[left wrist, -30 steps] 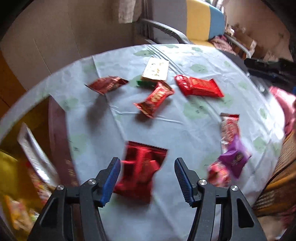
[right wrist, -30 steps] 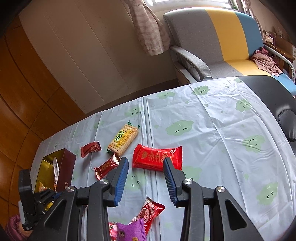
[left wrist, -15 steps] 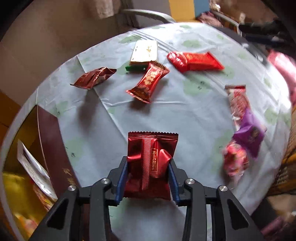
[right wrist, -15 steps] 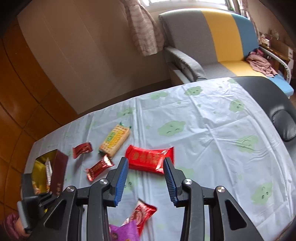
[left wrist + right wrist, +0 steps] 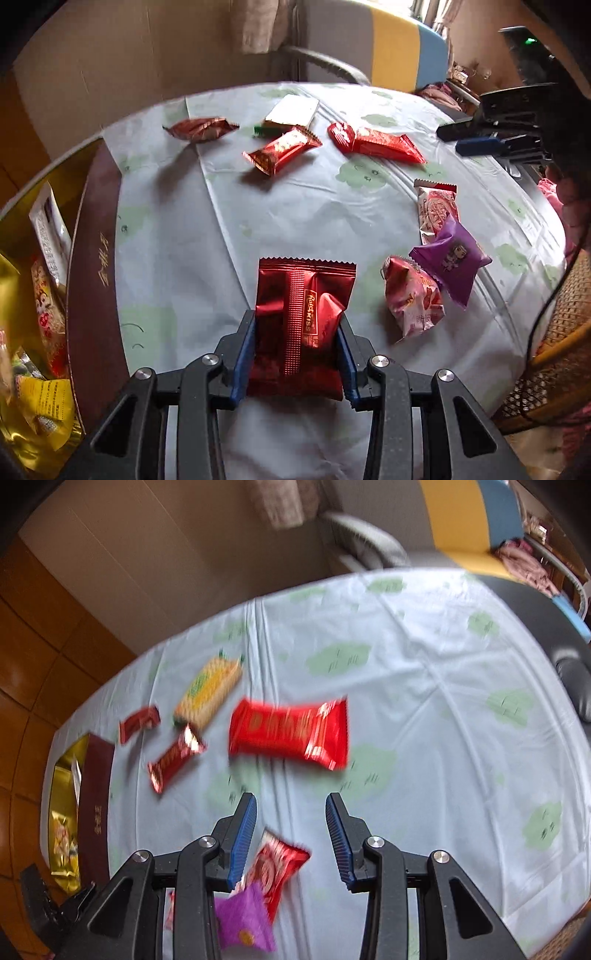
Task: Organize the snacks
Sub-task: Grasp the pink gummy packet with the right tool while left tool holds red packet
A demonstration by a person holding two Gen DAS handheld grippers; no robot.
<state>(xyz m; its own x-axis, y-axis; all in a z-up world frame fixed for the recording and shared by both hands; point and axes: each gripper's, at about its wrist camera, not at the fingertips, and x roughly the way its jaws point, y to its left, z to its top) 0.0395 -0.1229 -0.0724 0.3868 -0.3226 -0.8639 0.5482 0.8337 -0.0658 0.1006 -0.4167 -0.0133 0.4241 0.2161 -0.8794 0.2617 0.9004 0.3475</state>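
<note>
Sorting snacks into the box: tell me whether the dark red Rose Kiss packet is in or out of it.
Out. The Rose Kiss packet sits pinched in the left gripper, over the tablecloth, beside the box.

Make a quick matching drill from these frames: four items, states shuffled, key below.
Items:
1. dark red foil packet
2. purple packet
3. cracker pack
4. right tongs

States:
A. lying partly over a pink-and-white snack
B. open, nothing between the pads
C. clamped between the left tongs
D. lying flat on the tablecloth near the far edge

Pairs: 1-C, 2-A, 3-D, 4-B
</note>
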